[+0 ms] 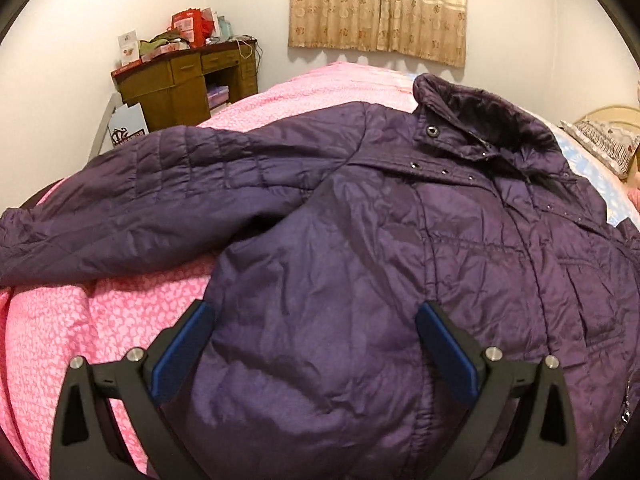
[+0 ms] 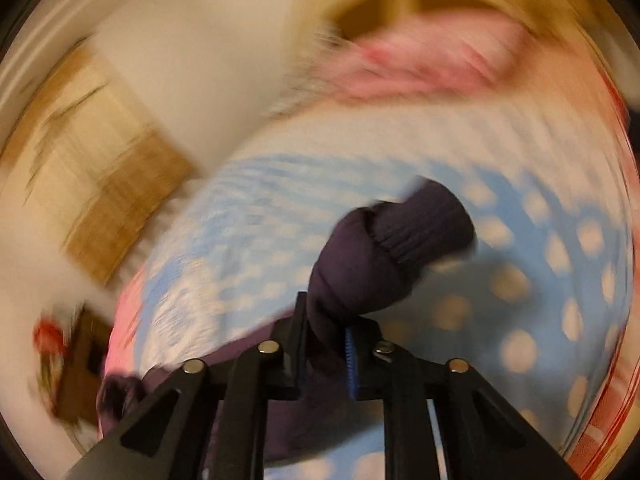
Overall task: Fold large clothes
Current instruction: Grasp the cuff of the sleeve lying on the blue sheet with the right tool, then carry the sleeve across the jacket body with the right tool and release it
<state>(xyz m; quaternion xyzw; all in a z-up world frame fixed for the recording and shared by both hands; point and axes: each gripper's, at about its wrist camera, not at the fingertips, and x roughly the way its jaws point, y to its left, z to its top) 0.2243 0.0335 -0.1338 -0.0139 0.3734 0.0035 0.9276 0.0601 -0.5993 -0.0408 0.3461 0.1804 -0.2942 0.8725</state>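
Between the spread fingers of the left gripper we see the lower body of a purple quilted jacket, its thin shiny shell creased and puffed; the blue pads stand wide apart and we cannot tell whether they touch the cloth. Closest to the right wrist camera, the right gripper is pressed together on a bunched sleeve of that jacket, whose ribbed knit cuff sticks out past the fingertips over a blue sheet with pale dots; this view is smeared by motion. Farther along the left view, the jacket lies front up on a pink patterned quilt covering the bed, one sleeve flung leftward, snaps running up to the standing collar. Beyond the bed we make out a cluttered wooden desk against the wall and beige patterned curtains.
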